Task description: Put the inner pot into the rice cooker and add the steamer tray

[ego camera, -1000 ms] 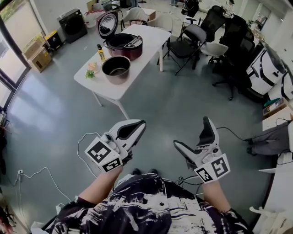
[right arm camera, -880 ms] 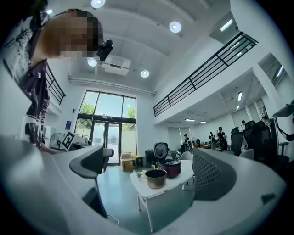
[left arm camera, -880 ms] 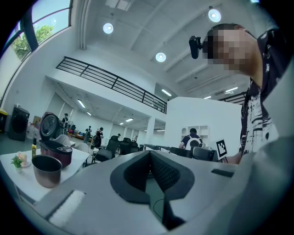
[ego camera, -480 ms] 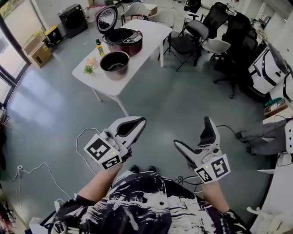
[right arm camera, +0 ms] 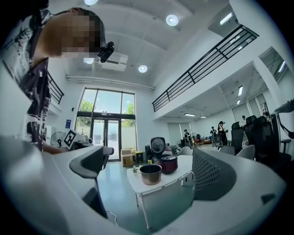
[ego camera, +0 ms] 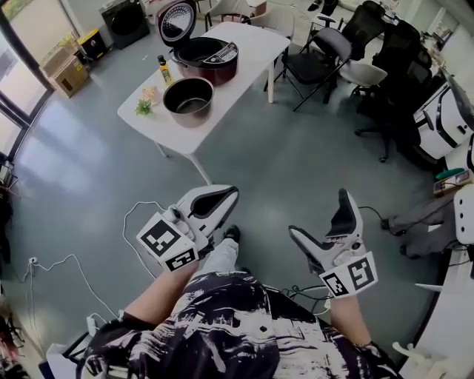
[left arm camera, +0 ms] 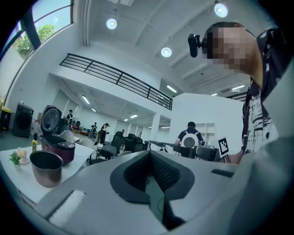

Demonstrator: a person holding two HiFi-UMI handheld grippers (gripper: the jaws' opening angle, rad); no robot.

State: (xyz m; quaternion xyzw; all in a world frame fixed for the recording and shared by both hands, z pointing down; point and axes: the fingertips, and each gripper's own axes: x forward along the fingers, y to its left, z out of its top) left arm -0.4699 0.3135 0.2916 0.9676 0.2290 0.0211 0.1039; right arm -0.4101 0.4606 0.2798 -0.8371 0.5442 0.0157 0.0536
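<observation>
Rice cooker [ego camera: 204,58], dark red, sits on the white table [ego camera: 248,41] far across the floor from me, with its lid [ego camera: 176,21] standing up. The cooker's well looks dark from the head view; I can't make out what's in it. Black chairs [ego camera: 318,55] stand beside the table's right end.

The inner pot [ego camera: 188,100] is out of the cooker. It is upright on the table, just beside the cooker on the side nearer me.

Both grippers are low, close to my body and well apart from the table, touching nothing. My left gripper [ego camera: 231,195] has its jaws pressed together at the tips, with only a thin wedge of gap behind them and nothing in it. My right gripper [ego camera: 318,215] has its jaws spread wide and is empty. In the right gripper view the pot and cooker show in the distance between the jaws.

A small bottle [ego camera: 162,69] with a yellow label stands left of the cooker. A little green plant [ego camera: 144,106] is at the table edge left of the pot.
</observation>
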